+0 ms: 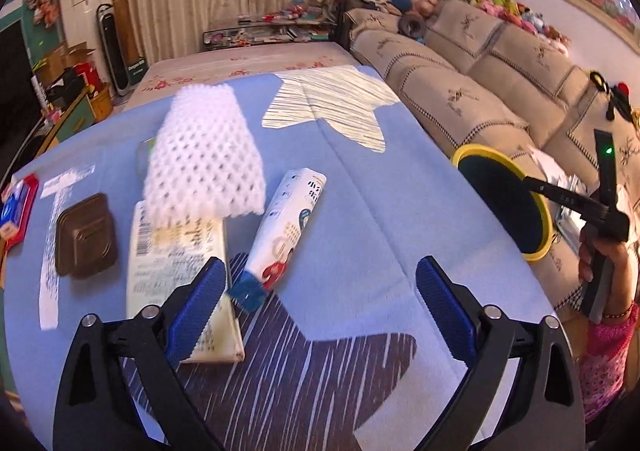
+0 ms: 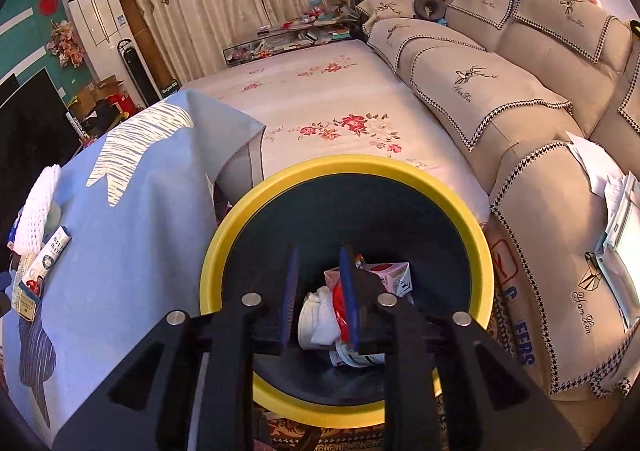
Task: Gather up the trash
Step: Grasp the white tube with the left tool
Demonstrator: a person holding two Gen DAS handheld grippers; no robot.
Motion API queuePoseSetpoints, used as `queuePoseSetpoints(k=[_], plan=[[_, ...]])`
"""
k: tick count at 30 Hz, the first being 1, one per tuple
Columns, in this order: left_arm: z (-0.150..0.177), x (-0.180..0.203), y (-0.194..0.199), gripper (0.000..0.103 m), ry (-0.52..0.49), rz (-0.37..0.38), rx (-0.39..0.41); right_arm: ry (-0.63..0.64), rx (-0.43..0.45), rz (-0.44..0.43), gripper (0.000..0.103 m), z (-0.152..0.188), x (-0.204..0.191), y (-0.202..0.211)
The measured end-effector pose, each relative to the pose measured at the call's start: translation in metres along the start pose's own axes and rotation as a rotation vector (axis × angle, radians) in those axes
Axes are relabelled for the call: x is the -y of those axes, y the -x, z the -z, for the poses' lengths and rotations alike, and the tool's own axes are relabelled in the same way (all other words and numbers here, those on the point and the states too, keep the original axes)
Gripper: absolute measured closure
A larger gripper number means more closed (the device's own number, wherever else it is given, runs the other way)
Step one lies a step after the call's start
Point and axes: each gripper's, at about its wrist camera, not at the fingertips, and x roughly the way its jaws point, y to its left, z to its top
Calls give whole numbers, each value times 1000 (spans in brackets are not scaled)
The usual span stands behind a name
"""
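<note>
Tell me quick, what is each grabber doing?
Left gripper: wide open, holding nothing.
Right gripper: slightly open over the yellow bin, holding nothing.

Right claw (image 2: 318,295) over yellow-rimmed bin (image 2: 224,251)

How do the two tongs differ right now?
The left tongs are spread wide; the right tongs stand only a little apart. The left tongs hover over trash on the blue cloth, near the tube; the right tongs point into the yellow-rimmed bin with trash already inside. Both have blue pads, black arms, and hold nothing.
</note>
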Motion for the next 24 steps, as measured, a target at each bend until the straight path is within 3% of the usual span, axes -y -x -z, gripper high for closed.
queuePoseSetpoints(k=[8,12,18,20,24], plan=[[-20,11,-40,20,-89,-40,-72,5,-12,-15,82,2,-11,-3],[-23,14,-55,35,-106,-37,-117,9,-21,-22,82,3,-15,-7],[-20,18,-65,38,-133,-57,-137,14,-27,-28,82,3,-21,-10],[-21,16,-64,44,-128,-63,-134,13,-28,-30,82,3,-22,-10],[-24,12,-59,76,-117,-91,-123,13,-26,-36,82,4,-21,-8]])
